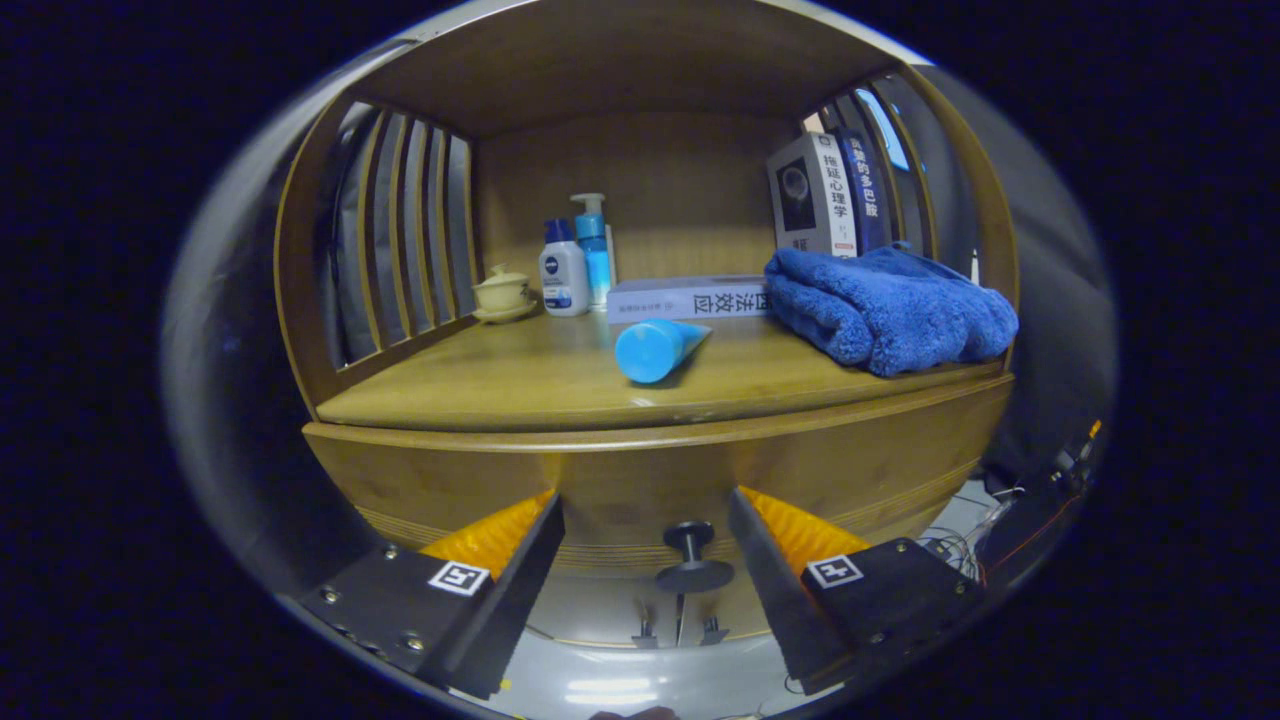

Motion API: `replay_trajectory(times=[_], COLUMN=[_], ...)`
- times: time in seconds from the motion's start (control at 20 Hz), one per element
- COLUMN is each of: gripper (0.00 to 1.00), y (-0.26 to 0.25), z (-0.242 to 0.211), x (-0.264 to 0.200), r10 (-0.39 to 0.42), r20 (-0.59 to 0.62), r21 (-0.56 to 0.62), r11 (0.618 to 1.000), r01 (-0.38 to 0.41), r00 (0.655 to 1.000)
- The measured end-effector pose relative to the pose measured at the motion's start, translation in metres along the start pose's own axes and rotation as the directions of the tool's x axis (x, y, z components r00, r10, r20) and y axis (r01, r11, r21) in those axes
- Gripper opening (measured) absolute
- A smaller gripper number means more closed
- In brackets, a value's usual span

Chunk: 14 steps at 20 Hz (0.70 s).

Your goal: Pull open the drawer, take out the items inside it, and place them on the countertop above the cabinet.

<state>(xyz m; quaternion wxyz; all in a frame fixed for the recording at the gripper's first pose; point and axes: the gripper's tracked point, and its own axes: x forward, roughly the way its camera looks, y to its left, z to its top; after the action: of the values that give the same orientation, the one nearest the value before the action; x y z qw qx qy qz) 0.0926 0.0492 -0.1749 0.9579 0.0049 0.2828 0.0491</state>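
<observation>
The drawer sits shut in the cabinet front, directly under the bench, and its small dark knob stands in the gap between the two fingers, touched by neither; the jaws are spread wide and hold nothing. What lies inside the drawer is hidden behind its closed front. The drawer's long axis runs sideways across the cabinet, and the knob's stem points straight out toward the fingers. Up on the bench, beyond the knob, a blue tube lies on its side, its round cap end turned toward the drawer edge and its flat tail pointing back at a book lying flat. Right of the tube a folded blue towel covers the lower part of two upright books. Left of the tube stand a small white bottle, a blue pump bottle and a cream lidded cup; their labels are too small to make out.
</observation>
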Motion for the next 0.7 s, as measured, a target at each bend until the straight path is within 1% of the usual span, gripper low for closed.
replay_trajectory(times=[0.7], gripper=[0.99], y=[-0.0024], z=[-0.005], x=[0.0036], r10=[0.001], r20=[-0.007], r21=[0.038], r11=[0.999], r01=[-0.001], r00=[1.0])
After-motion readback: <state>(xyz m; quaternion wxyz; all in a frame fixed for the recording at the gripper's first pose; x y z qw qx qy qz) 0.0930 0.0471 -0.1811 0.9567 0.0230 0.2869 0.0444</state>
